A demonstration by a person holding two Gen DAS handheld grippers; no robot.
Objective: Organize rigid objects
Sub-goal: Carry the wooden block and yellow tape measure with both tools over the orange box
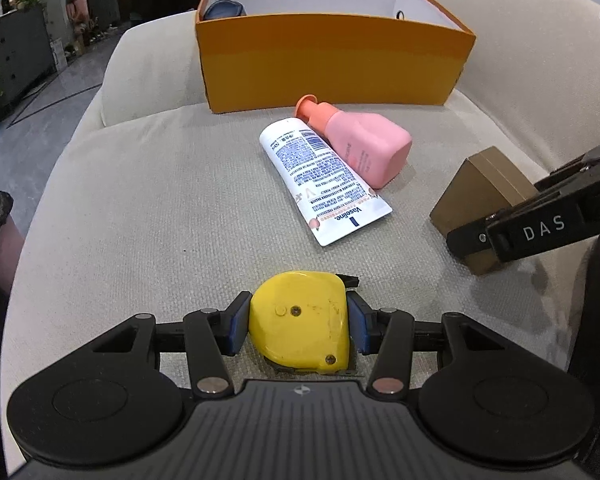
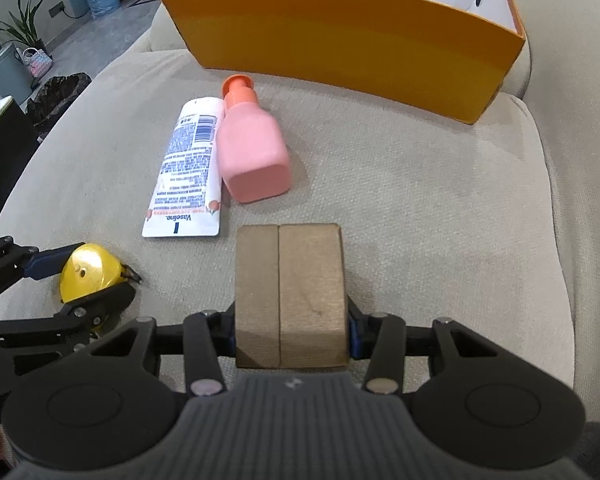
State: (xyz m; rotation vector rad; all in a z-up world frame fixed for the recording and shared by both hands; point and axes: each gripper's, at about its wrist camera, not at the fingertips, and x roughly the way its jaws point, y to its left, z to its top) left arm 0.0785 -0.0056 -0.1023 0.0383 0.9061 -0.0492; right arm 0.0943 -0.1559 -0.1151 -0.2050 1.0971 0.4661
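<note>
Both cameras sit just behind their own fingers, tilted down at the sofa cushion [image 1: 140, 200] — close in. Each faces the orange box [image 1: 332, 64]; both share the white tube [image 2: 188, 168] and pink bottle [image 2: 252, 152].

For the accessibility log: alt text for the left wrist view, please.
The left gripper clamps a yellow tape measure on a beige cushion. Ahead lie a white tube and pink bottle before an orange box; the right gripper holds a brown box.
</note>
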